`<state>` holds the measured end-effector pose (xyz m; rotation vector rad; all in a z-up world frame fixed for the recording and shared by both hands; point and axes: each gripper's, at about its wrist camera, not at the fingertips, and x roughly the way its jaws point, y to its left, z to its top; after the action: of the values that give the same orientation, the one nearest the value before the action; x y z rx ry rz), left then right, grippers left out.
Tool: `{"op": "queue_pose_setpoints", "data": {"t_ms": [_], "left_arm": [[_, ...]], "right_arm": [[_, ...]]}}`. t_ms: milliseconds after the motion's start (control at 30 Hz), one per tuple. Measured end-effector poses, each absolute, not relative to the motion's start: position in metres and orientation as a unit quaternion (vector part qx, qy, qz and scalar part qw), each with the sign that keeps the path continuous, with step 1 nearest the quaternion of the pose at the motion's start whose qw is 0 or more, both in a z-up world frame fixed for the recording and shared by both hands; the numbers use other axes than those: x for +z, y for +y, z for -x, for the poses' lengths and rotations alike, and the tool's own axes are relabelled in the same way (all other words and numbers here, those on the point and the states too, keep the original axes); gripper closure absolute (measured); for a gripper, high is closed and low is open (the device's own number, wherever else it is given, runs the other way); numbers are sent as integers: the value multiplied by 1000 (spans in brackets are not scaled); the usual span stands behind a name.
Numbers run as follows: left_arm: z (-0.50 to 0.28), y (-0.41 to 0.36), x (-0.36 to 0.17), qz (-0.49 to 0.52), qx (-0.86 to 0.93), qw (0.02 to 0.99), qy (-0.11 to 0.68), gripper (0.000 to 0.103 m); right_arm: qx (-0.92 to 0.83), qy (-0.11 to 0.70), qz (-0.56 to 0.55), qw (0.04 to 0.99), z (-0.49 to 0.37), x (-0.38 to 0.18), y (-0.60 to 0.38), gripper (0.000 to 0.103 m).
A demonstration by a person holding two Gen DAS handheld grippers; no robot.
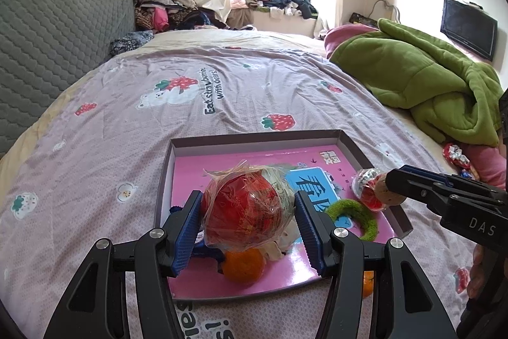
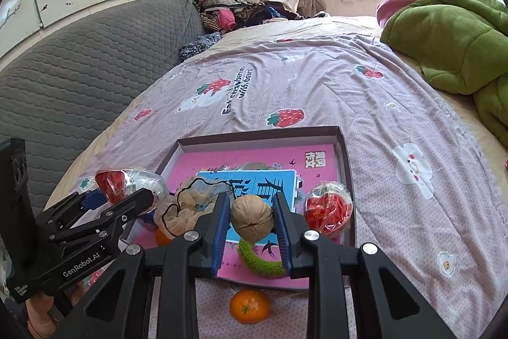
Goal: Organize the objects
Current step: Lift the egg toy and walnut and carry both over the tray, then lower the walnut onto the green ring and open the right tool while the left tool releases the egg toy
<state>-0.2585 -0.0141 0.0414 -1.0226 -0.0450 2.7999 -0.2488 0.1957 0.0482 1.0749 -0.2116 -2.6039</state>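
A shallow box lid with a pink printed floor (image 1: 352, 145) (image 2: 341, 148) lies on the bed. My left gripper (image 1: 249, 216) is shut on a red apple wrapped in clear film (image 1: 244, 208), held over the box's near left part; it also shows in the right wrist view (image 2: 127, 183). My right gripper (image 2: 252, 218) is shut on a walnut (image 2: 251, 217), held above the box; it shows in the left wrist view (image 1: 389, 194). In the box lie a second wrapped red apple (image 2: 328, 208), a green fuzzy ring (image 2: 263, 264) and a mesh bag (image 2: 187, 212).
One tangerine (image 2: 250, 305) lies on the strawberry-print sheet just before the box; another (image 1: 243, 266) sits under the held apple. A green blanket (image 1: 419, 75) is heaped at the right, with wrapped candies (image 1: 455, 154) near it. A grey headboard (image 1: 54, 30) stands at left.
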Motion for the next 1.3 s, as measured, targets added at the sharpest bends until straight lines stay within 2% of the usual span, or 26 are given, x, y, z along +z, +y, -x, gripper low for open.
{"op": "queue_pose_setpoints", "data": {"t_ms": [1300], "left_arm": [[287, -38, 24, 340, 939, 54, -23, 44]], "right_arm": [[-927, -19, -349, 132, 266, 37, 192, 75]]}}
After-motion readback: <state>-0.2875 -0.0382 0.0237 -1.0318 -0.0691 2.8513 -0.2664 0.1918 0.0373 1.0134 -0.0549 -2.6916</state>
